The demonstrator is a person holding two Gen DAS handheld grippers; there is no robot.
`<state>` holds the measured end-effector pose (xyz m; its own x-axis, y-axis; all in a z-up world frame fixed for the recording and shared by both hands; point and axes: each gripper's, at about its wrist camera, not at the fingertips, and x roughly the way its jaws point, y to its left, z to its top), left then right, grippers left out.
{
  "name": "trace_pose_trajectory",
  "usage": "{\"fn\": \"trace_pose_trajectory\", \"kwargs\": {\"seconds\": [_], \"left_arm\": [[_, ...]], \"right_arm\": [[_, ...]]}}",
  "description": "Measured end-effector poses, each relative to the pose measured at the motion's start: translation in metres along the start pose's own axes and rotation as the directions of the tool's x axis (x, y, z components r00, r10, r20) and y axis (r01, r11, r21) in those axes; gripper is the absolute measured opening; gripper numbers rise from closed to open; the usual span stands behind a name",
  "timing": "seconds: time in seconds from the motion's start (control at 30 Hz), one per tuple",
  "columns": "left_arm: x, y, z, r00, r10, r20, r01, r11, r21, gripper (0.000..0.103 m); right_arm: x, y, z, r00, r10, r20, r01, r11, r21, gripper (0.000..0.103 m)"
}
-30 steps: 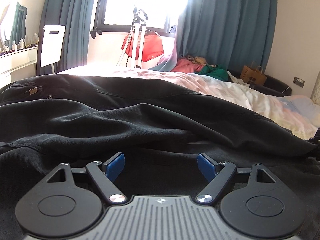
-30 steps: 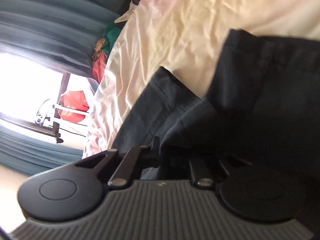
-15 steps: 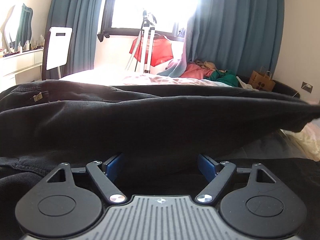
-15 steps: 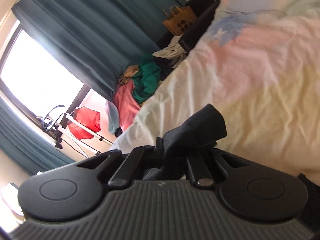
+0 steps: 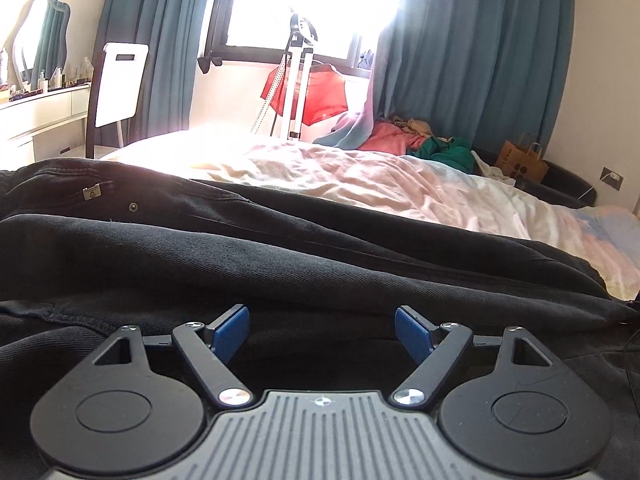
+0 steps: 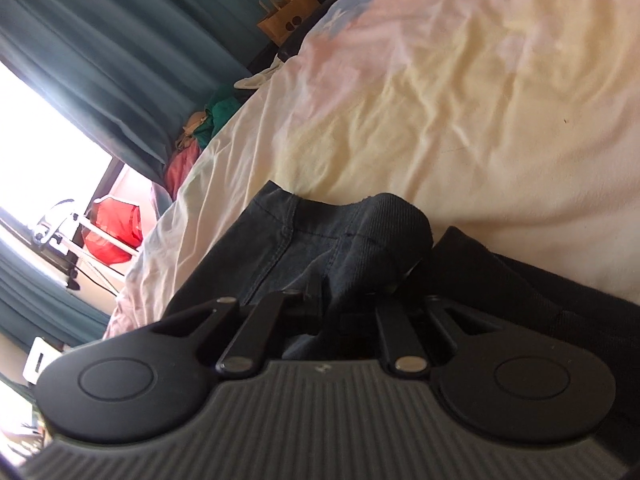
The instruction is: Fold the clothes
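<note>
The black trousers (image 5: 280,256) lie spread across the bed (image 5: 400,184), folded lengthwise with 1 layer over another, the waistband with its metal tag at the far left of the left wrist view. The left gripper (image 5: 322,330) hovers low over the dark cloth with its 2 blue-padded fingers (image 5: 230,330) spread wide and nothing between them. The right gripper (image 6: 348,300) has a bunched hem of the trousers between its fingers; they have just been easing apart, and whether the pads still press the cloth cannot be told. Beyond the bed stand teal curtains (image 5: 480,60), a red garment (image 5: 320,92) on a white rack, a pile of pink and green clothes (image 5: 420,142) and a brown paper bag (image 5: 522,160). Compared with half a second earlier, the raised layer that blocked the left view now lies flat, and the hem has come down onto the trousers.
</note>
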<state>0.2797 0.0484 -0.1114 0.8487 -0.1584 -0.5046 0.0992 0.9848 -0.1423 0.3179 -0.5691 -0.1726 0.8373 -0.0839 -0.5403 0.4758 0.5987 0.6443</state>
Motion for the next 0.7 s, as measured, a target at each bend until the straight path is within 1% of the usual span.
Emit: {"fn": "trace_pose_trajectory", "kwargs": {"seconds": [0.1,0.2,0.27,0.33,0.37,0.4,0.43,0.47,0.5,0.57,0.63,0.7], "left_arm": [[-0.016,-0.003,0.001,1.000,-0.007,0.006,0.007,1.000,-0.002,0.082],[-0.040,-0.007,0.005,1.000,-0.019,0.023,0.019,1.000,0.005,0.082],[-0.060,-0.010,0.009,0.999,-0.020,0.035,0.019,1.000,0.011,0.082],[-0.081,-0.014,0.013,0.999,-0.014,0.048,0.014,1.000,0.013,0.083],[-0.093,-0.016,0.014,0.998,-0.017,0.052,0.016,1.000,0.009,0.083],[-0.105,-0.017,0.015,0.998,-0.021,0.056,0.021,1.000,0.003,0.083],[-0.117,-0.017,0.015,0.998,-0.041,0.056,0.042,0.999,-0.015,0.084],[-0.127,-0.016,0.015,0.997,-0.061,0.053,0.063,0.998,-0.028,0.084],[-0.139,-0.017,0.014,0.996,-0.079,0.043,0.080,0.996,-0.032,0.085],[-0.163,-0.024,0.011,0.996,-0.086,0.035,0.086,0.996,-0.003,0.085],[-0.187,-0.031,0.006,0.995,-0.088,0.047,0.086,0.996,0.031,0.086],[-0.210,-0.038,0.000,0.995,-0.084,0.058,0.080,0.995,0.062,0.086]], "right_arm": [[-0.022,0.018,-0.002,0.998,-0.054,0.019,0.055,0.992,-0.118,0.016],[-0.055,0.038,-0.004,0.995,-0.083,0.056,0.094,0.969,-0.228,0.016],[-0.084,0.053,-0.008,0.992,-0.086,0.087,0.109,0.946,-0.304,0.016],[-0.114,0.067,-0.017,0.993,-0.070,0.099,0.102,0.920,-0.378,0.016],[-0.131,0.076,-0.023,0.995,-0.052,0.088,0.084,0.904,-0.418,0.016],[-0.145,0.084,-0.031,0.998,-0.030,0.055,0.052,0.891,-0.451,0.016],[-0.159,0.092,-0.039,1.000,-0.007,0.014,0.013,0.877,-0.479,0.016],[-0.172,0.100,-0.048,0.999,0.020,-0.040,-0.037,0.867,-0.497,0.016],[-0.187,0.107,-0.059,0.996,0.050,-0.074,-0.081,0.855,-0.512,0.016],[-0.222,0.122,-0.086,0.986,0.116,-0.116,-0.161,0.823,-0.545,0.016],[-0.249,0.132,-0.110,0.978,0.155,-0.138,-0.207,0.797,-0.568,0.016],[-0.275,0.139,-0.131,0.972,0.184,-0.145,-0.234,0.772,-0.591,0.016]]}}
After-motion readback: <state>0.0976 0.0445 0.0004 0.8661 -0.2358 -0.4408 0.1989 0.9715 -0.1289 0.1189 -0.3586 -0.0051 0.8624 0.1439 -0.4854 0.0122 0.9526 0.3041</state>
